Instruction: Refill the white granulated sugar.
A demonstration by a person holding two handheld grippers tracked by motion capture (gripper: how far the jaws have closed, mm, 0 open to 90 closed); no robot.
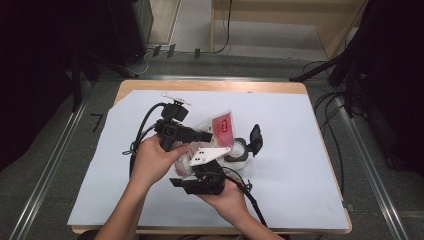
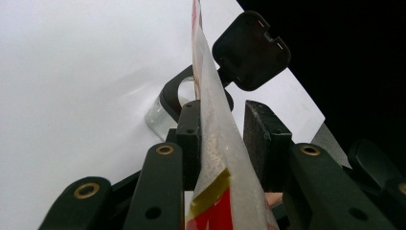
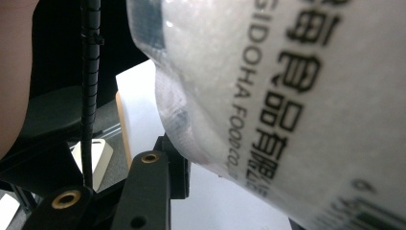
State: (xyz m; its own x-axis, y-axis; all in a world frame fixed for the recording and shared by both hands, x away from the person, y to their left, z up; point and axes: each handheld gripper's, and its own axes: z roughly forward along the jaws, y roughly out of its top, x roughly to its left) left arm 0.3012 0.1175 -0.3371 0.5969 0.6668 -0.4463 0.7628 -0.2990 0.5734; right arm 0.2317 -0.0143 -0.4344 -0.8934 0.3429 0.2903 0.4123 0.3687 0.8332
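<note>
A clear bag of white granules (image 1: 222,125) with a red label hangs tilted between both grippers, above the white sheet (image 1: 310,150). My left gripper (image 1: 207,135) reaches in from the left and is shut on the bag's upper edge (image 2: 215,143), which runs up between its jaws. From below, my right gripper (image 1: 200,170) is shut on the bag's lower part. The printed bag wall (image 3: 287,96) presses against its left finger (image 3: 174,167); the other finger is hidden. Just right of the bag stands a clear jar (image 1: 240,150) with its black flip lid (image 1: 256,139) open.
The white sheet covers a wooden table (image 1: 210,86) with bare sheet on all sides of the hands. Black cables (image 1: 142,127) trail from the grippers. In the left gripper view, the jar (image 2: 160,112) and lid (image 2: 251,50) lie just beyond the jaws.
</note>
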